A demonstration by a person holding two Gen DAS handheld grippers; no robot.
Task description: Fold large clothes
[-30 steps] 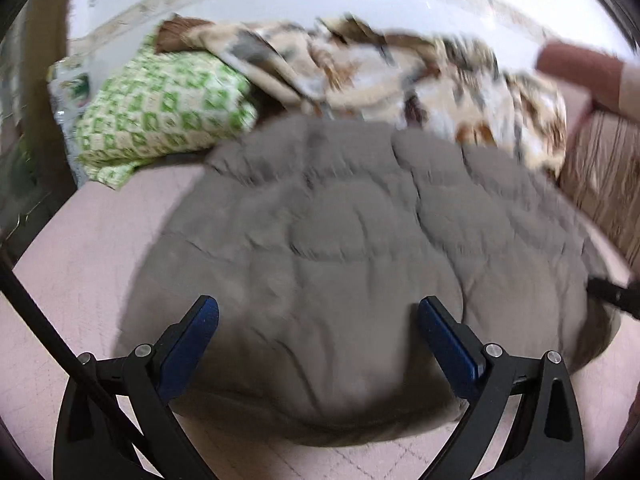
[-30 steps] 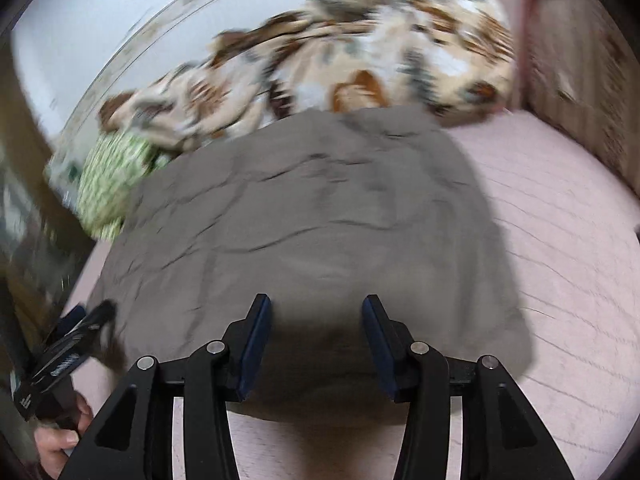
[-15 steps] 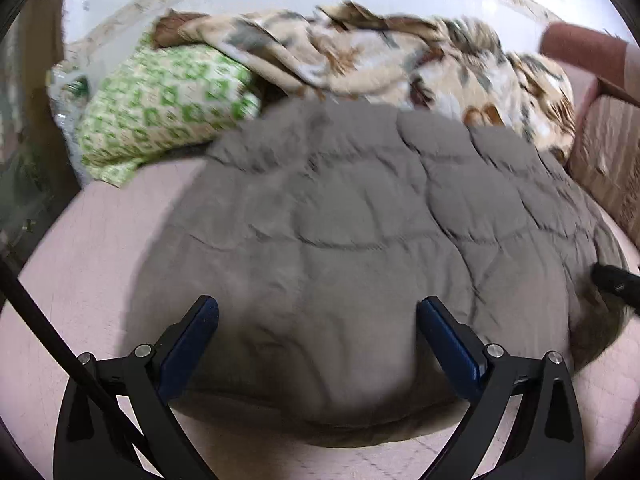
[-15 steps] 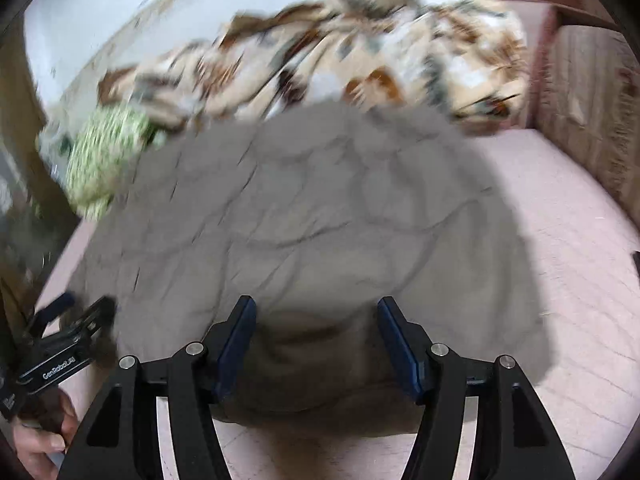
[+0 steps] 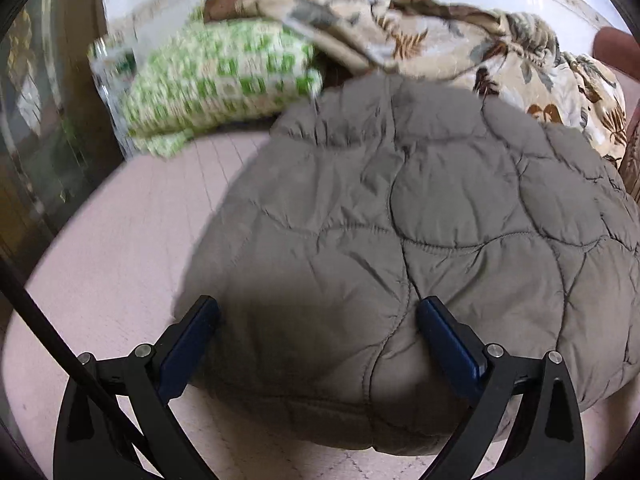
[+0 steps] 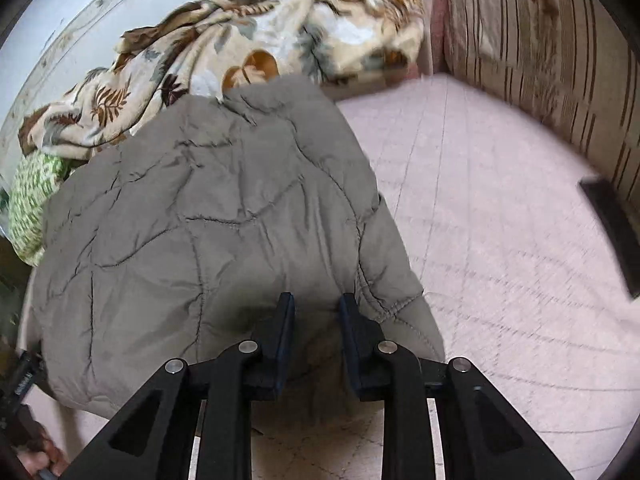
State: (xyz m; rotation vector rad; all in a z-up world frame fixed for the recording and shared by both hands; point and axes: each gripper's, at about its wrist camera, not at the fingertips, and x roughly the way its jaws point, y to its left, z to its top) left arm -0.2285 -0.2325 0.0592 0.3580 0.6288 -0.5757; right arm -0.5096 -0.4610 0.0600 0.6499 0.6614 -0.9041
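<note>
1. a grey quilted jacket (image 5: 420,240) lies spread on a pink quilted bed cover (image 5: 120,264), its near hem running just ahead of both tongs.
2. the left gripper (image 5: 318,320) stands released, its blue-padded fingers (image 5: 188,340) wide apart with the jacket's near edge lying between them; the pads do not press the cloth.
3. the right gripper (image 6: 316,308) has just been closing, and its fingers (image 6: 284,320) now stand narrow with a fold of the jacket's near right corner bunched between them; the pads look to pinch that fold.
4. in the right wrist view the jacket (image 6: 192,220) stretches ahead and to the left of the tongs, while bare bed cover (image 6: 500,240) lies to their right.
5. beyond the jacket's far edge a leaf-print blanket (image 6: 260,40) lies crumpled, touching the jacket.
6. a green checked pillow (image 5: 216,76) sits far ahead and left of the left tongs, beside the blanket.
7. a striped cushion (image 6: 540,48) stands far to the right of the right tongs.
</note>
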